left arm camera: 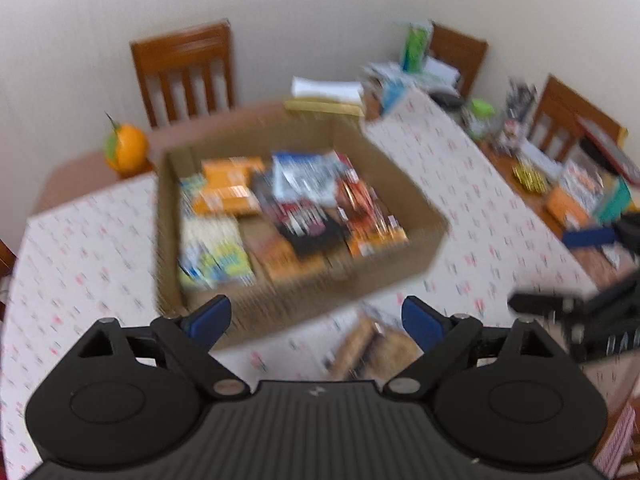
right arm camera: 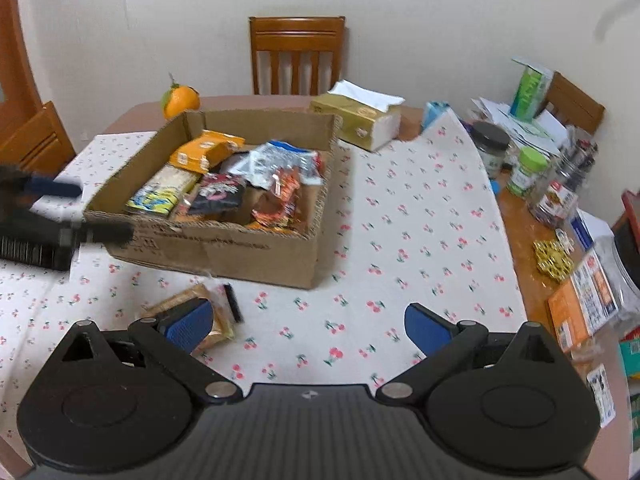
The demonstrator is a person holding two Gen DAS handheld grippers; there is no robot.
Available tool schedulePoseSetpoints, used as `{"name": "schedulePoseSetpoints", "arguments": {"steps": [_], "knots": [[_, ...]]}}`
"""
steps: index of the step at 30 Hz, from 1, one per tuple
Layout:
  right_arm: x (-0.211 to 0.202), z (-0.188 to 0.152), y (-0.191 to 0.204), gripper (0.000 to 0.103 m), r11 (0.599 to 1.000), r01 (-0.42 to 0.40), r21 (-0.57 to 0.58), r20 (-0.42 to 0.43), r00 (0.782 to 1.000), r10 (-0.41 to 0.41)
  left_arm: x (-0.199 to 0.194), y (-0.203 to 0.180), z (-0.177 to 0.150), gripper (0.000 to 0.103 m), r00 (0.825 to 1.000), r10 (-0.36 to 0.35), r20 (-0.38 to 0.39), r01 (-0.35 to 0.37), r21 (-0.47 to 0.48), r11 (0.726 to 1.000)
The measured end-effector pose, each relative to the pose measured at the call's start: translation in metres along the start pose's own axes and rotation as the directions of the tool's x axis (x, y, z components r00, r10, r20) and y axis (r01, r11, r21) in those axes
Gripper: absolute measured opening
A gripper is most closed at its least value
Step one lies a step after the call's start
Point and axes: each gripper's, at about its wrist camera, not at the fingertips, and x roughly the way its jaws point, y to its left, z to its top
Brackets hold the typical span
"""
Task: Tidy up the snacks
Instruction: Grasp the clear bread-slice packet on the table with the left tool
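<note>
Furthest left, beyond the left gripper (left arm camera: 316, 316), an orange (left arm camera: 127, 152) sat on the table's far corner, well clear of the work. The left gripper hovered with its fingers spread wide and nothing between them. Just ahead of it and slightly left stood the cardboard box (left arm camera: 400, 248), its near wall close to the fingertips. The box was already packed with snack packets (left arm camera: 296, 204) lying flat in rough rows, probably so that more could be fitted in. That view was badly blurred, so individual packets could not be told apart.

The right gripper (right arm camera: 310, 326) was likewise opened wide and held nothing. The box lay ahead of it and to its left, with the left gripper showing at that view's left edge, beside the box's near corner. One loose snack, a clear-wrapped biscuit pack (right arm camera: 204, 312), lay on the cherry-print tablecloth (right arm camera: 420, 216) outside the box, just beside the right gripper's left fingertip and partly hidden behind it. It looked like the piece still to be put away. Further right, a tissue box (right arm camera: 360, 120) and jars (right arm camera: 524, 168) crowded the table's edge.
</note>
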Motion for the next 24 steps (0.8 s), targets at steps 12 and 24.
{"name": "schedulePoseSetpoints", "arguments": {"steps": [12, 24], "knots": [[0.003, -0.023, -0.012, 0.103, 0.997, 0.071, 0.005, -0.055, 0.996, -0.071, 0.057, -0.036, -0.037, 0.084, 0.992, -0.05, -0.115, 0.071, 0.189, 0.979], [-0.001, -0.028, -0.018, 0.103, 0.996, 0.084, 0.034, -0.052, 0.995, -0.082, 0.061, -0.042, -0.047, 0.055, 0.985, -0.073, -0.154, 0.106, 0.222, 0.969]]}}
